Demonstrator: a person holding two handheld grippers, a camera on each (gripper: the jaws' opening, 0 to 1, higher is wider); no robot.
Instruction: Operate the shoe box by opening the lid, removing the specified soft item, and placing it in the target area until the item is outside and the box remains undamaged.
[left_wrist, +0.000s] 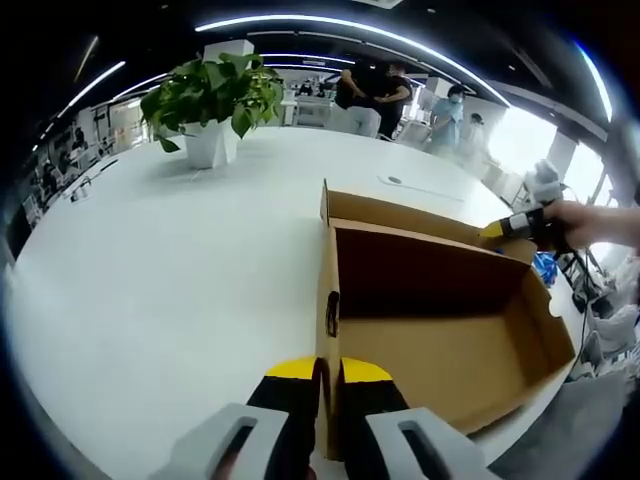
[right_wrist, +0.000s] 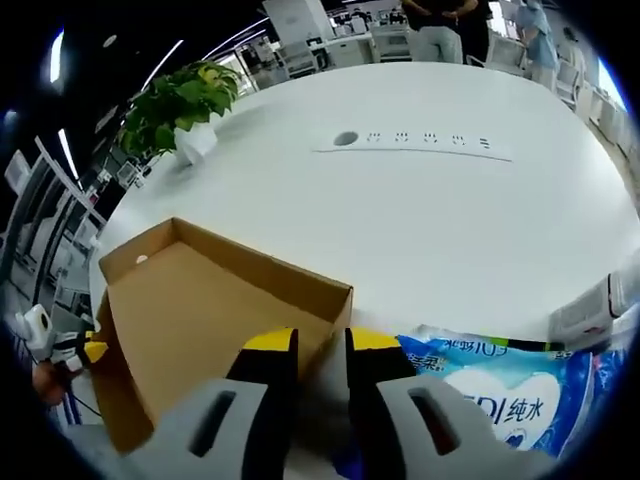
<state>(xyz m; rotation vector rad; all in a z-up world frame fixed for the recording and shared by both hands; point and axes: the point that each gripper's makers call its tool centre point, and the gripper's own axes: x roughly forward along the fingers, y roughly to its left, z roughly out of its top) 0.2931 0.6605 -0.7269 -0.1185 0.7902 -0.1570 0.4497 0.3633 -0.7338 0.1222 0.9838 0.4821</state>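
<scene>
One blue tissue pack (right_wrist: 500, 395) reads "纯水" beside box (right_wrist: 200, 310).

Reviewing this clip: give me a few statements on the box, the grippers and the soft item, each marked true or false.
1. The shoe box is open and looks empty. True.
2. The left gripper clamps the box's wall. True.
3. The tissue pack lies inside the box. False: it lies on the table beside it.
4. The potted plant stands in the box. False: it stands apart on the table.
5. The right gripper holds the pack. False: it straddles the box's edge.
</scene>
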